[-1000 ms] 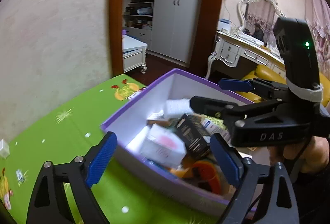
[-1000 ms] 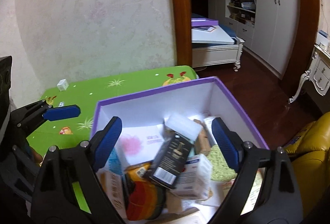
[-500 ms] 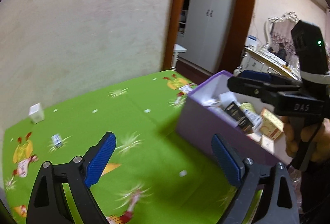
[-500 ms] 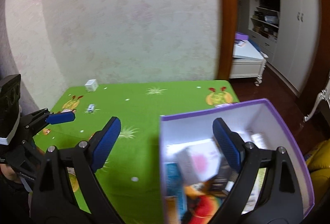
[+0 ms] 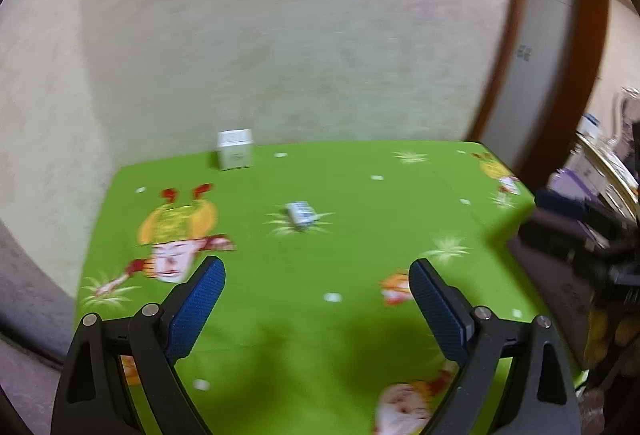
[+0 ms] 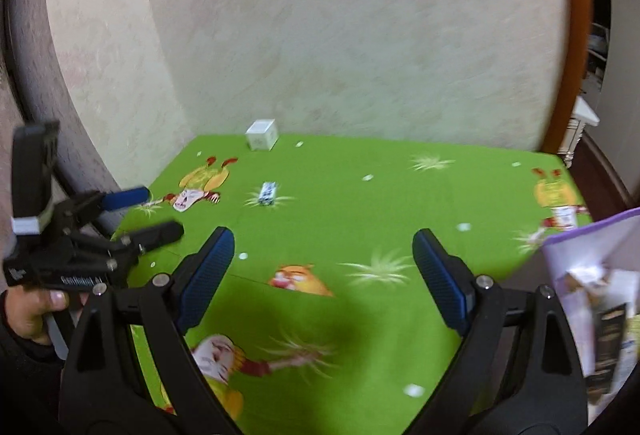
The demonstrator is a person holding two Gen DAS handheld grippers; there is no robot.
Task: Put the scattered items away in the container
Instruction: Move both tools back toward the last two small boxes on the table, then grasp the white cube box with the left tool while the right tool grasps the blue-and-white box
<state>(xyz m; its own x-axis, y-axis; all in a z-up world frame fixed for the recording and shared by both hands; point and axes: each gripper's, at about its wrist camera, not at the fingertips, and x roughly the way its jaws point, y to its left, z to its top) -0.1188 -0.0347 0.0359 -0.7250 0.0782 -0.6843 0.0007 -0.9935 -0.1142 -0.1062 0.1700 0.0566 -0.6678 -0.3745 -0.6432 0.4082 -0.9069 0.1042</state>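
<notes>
A small blue-and-white packet (image 5: pixel 302 213) (image 6: pixel 268 193) lies on the green cartoon-print cloth (image 5: pixel 360 235) (image 6: pixel 360 215). A white cube box (image 5: pixel 235 149) (image 6: pixel 262 135) stands at the cloth's far edge by the wall. My left gripper (image 5: pixel 316 307) is open and empty, well short of the packet. It also shows at the left of the right wrist view (image 6: pixel 156 213). My right gripper (image 6: pixel 322 277) is open and empty too. The purple container (image 6: pixel 592 255), full of several boxes, sits at the right edge.
A pale wall backs the table. A brown door frame (image 5: pixel 516 35) (image 6: pixel 568 35) rises on the right. A person's hand (image 6: pixel 32 309) holds the left gripper's handle. The right gripper (image 5: pixel 580 231) shows blurred at the right of the left wrist view.
Both grippers have swung left, away from the purple container and toward the cloth with the packet and the white cube. The container has slid out to the right edge. Both stayed open.
</notes>
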